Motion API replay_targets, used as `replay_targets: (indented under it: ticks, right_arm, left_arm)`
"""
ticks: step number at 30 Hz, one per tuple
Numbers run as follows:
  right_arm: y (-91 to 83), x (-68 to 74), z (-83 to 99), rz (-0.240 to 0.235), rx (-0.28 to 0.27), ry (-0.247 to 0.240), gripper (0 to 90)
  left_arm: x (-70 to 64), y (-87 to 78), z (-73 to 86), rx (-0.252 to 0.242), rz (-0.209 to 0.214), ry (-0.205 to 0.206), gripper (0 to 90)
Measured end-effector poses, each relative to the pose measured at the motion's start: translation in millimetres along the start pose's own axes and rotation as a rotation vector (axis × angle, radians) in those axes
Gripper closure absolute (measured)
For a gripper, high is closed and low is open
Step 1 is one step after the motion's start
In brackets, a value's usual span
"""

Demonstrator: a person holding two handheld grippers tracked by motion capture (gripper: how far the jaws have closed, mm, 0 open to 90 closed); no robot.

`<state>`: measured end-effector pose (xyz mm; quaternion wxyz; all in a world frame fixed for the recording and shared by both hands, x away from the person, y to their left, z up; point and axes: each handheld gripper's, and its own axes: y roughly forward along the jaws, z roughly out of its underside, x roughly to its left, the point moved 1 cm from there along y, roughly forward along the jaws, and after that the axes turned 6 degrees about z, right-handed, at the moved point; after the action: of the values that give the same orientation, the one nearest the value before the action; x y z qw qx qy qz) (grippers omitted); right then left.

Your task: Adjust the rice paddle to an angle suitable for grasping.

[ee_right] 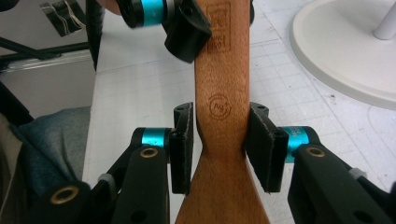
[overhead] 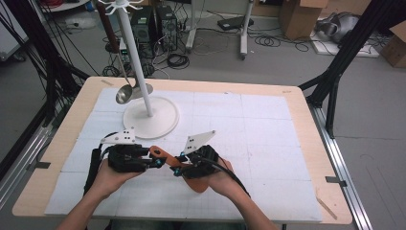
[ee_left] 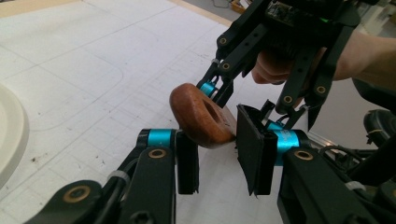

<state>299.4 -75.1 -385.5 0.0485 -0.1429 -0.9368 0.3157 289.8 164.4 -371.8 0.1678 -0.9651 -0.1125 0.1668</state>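
Note:
A brown wooden spatula (overhead: 158, 152) is held between both grippers above the white mat, its blade tucked under the person's right hand. My right gripper (ee_right: 219, 144) is shut on the spatula's (ee_right: 222, 93) narrow neck, one pad on each edge. My left gripper (ee_left: 219, 149) is shut on the rounded handle end (ee_left: 201, 116), which has a hole through it. In the high view the left gripper (overhead: 160, 160) and right gripper (overhead: 176, 165) sit almost tip to tip near the table's front middle. The right gripper (ee_left: 243, 109) shows just beyond the handle end.
A white hook stand with a round base (overhead: 151, 117) rises at the back left of the mat (overhead: 263, 124). A steel ladle (overhead: 124, 93) and a brown-handled utensil (overhead: 107, 28) hang from it. The wooden table edge (overhead: 306, 143) borders the mat on the right.

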Motion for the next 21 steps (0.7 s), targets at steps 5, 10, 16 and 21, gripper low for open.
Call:
replay_targets:
  ticks: [5,10,16,21]
  right_arm:
    - [-3.2,-1.2,-0.4,-0.016,-0.020,0.001,67.0]
    - [-6.4,-1.1,-2.1,-0.020,-0.037,0.006,68.5]
    - [-9.2,0.1,-5.4,-0.023,-0.059,0.012,70.3]
    - [-9.7,1.8,-8.7,-0.030,-0.069,0.012,71.3]
  left_arm:
    - [-2.5,-0.8,-4.3,-0.009,0.007,0.010,72.1]
    - [-3.7,-3.1,-9.1,-0.028,0.018,0.018,73.7]
    - [-4.4,-6.5,-14.0,-0.057,0.032,0.021,76.2]
    - [-6.1,-8.6,-17.7,-0.066,0.038,0.029,77.1]
